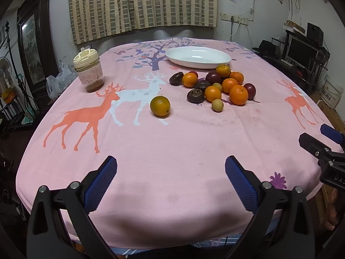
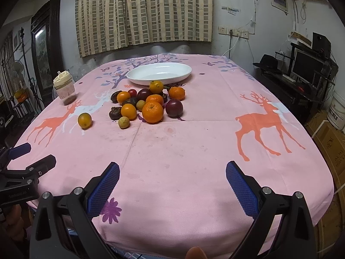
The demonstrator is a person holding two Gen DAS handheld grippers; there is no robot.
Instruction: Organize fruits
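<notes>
Both grippers, left gripper (image 1: 170, 177) and right gripper (image 2: 172, 181), hang with jaws spread and empty at the desk's near edge, fruit pile (image 2: 148, 103) well ahead before the white dish (image 2: 159, 73), stray orange (image 1: 160, 106) nearer the left.

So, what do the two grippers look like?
Both match: the left gripper and the right gripper have black frames with silver bolts, and each finger carries a blue pad with a fine grid texture. No cables are visible.
</notes>
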